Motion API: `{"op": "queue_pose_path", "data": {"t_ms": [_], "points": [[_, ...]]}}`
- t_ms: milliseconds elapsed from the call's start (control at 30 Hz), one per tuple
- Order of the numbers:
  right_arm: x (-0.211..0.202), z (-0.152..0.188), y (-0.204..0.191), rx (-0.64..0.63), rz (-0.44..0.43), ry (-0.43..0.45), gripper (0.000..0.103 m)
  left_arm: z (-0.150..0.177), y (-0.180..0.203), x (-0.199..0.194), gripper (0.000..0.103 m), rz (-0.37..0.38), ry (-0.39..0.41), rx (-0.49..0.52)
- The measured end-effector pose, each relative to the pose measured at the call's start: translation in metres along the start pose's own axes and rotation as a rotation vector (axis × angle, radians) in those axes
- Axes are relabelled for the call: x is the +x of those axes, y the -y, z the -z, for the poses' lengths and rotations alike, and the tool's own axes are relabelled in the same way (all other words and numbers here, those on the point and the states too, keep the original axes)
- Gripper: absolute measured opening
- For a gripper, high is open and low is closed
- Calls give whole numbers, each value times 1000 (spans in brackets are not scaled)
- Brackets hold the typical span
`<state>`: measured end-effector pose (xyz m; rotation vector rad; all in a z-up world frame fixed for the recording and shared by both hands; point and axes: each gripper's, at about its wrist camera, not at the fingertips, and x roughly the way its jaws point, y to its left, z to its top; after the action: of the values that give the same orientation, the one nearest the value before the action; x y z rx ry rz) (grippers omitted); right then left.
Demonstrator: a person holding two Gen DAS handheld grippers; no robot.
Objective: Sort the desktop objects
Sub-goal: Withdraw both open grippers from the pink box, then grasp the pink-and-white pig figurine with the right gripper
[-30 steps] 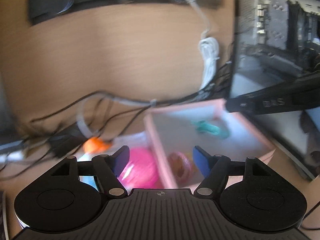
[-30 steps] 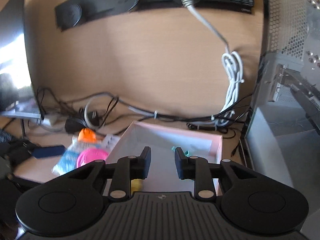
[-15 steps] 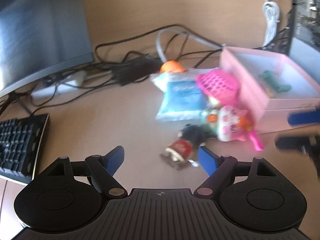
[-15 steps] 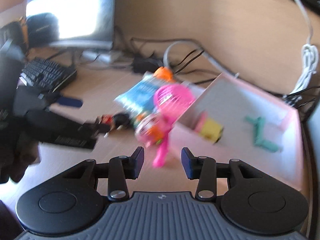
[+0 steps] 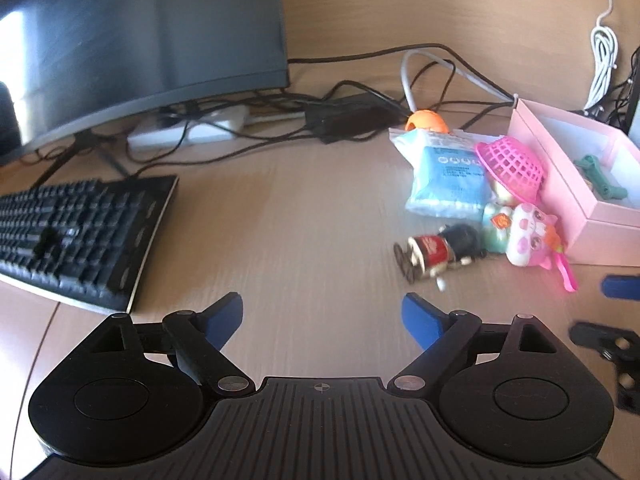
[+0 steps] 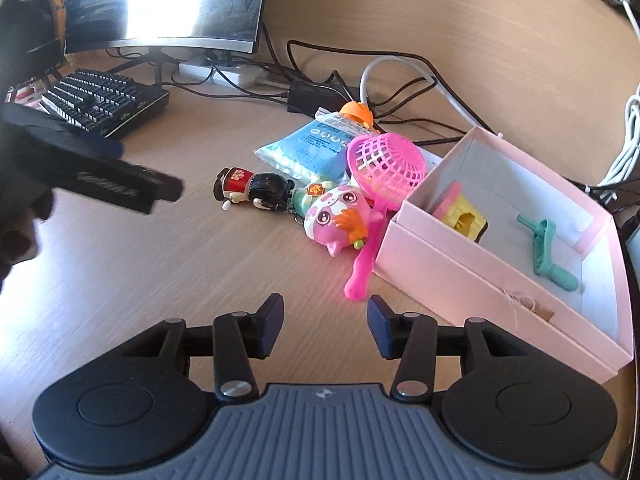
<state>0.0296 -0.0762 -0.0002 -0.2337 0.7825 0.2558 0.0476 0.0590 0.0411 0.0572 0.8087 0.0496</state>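
While tilted down over the desk, left gripper (image 5: 322, 314): jaws just opened wide, empty.
Right gripper (image 6: 325, 325): jaws just parted, empty, short of pink net (image 6: 382, 178).
Toys: beside pink box (image 6: 460, 276).
Open room: bare desk (image 5: 280, 216), keyboard (image 5: 76, 236) to toys.

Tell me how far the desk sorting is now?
Done: a green toy and a yellow block lie in the pink box. In hand: nothing; both grippers, left and right, are open. Left: pink net, cat toy, doll, blue packet.
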Motion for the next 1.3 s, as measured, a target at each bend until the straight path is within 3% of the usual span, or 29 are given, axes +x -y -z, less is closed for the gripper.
{"op": "queue_pose_path", "data": {"t_ms": [600,633,733,800,1000,1300], "points": [[4,-4,-6,-3,73,23,47,35,-3,-28,96,52,-58,-38],[3,-3,-6,-3,76,20,44,36,-3,-28,96,50,-61,-38],[1,-2,-8,-10,87,28,24,39,-1,-31,96,46,-63,-35],[-2,-3,-12,-37,106,44,20,39,-1,-36,96,44,-52,-35],[2,-17,-19,-60,135,88,20,42,-5,-46,96,55,-42,-57],[52,-56,-31,-165,164,70,40,50,-15,-49,96,63,-59,-70]]}}
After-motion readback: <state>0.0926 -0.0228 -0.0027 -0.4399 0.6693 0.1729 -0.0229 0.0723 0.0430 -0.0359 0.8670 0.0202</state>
